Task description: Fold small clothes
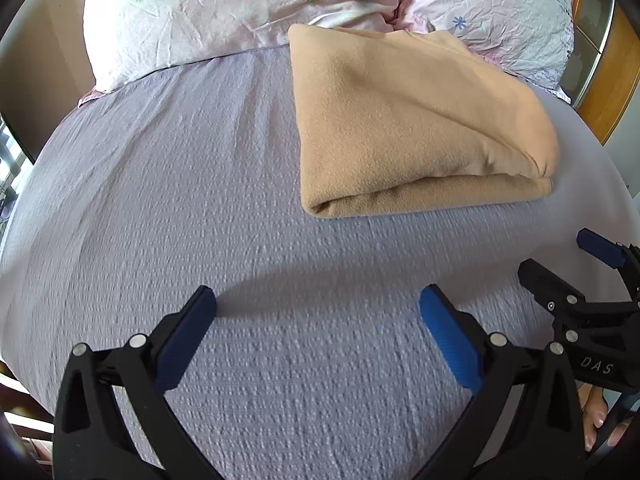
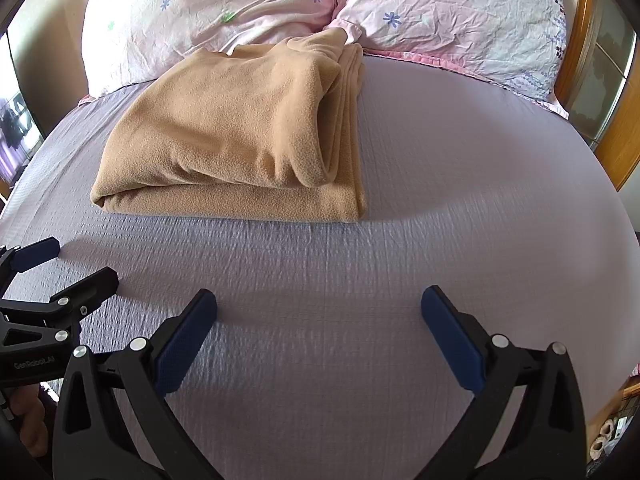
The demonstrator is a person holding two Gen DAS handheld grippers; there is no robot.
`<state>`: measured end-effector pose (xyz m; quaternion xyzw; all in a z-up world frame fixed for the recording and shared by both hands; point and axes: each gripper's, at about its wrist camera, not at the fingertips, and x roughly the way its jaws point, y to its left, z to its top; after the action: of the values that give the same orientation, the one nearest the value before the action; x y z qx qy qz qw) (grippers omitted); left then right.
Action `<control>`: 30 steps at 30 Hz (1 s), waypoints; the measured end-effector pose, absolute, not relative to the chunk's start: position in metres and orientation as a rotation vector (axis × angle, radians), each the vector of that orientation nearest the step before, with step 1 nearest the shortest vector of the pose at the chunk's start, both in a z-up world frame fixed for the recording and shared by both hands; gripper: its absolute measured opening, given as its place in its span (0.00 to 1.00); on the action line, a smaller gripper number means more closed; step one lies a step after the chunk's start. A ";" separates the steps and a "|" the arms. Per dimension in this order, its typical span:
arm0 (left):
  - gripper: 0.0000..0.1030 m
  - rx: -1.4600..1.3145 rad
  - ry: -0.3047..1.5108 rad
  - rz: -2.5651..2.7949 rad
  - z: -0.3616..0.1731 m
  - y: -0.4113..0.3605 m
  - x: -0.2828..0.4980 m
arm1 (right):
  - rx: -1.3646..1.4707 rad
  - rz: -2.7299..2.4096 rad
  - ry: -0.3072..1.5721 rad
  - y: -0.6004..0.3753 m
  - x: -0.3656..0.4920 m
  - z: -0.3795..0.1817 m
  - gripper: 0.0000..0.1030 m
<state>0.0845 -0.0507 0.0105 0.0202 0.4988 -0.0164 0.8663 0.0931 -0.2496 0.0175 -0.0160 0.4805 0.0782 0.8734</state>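
A tan fleece garment (image 1: 408,120) lies folded in a thick rectangle on the lilac bed sheet (image 1: 200,200), its far end against the pillows. It also shows in the right wrist view (image 2: 240,136), upper left. My left gripper (image 1: 318,306) is open and empty over bare sheet, short of the garment's near fold. My right gripper (image 2: 319,304) is open and empty over bare sheet, to the right of the garment. Each gripper shows at the edge of the other's view: the right gripper (image 1: 560,256) and the left gripper (image 2: 76,264).
Two pink floral pillows (image 2: 208,12) (image 2: 460,20) lie along the head of the bed. A wooden headboard frame (image 2: 616,128) stands at the right. The sheet (image 2: 460,184) stretches to the bed's edges on both sides.
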 end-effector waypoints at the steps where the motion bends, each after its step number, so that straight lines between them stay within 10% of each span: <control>1: 0.98 0.043 1.046 -0.035 0.010 -0.051 0.085 | -0.034 0.164 1.004 -0.250 0.093 0.018 0.99; 30: 0.98 0.042 1.060 -0.034 0.010 -0.050 0.086 | -0.032 0.161 1.001 -0.249 0.094 0.018 0.99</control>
<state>0.0859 -0.0500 0.0100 0.0202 0.5053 -0.0164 0.8626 0.0935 -0.2488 0.0176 -0.0156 0.4792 0.0771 0.8742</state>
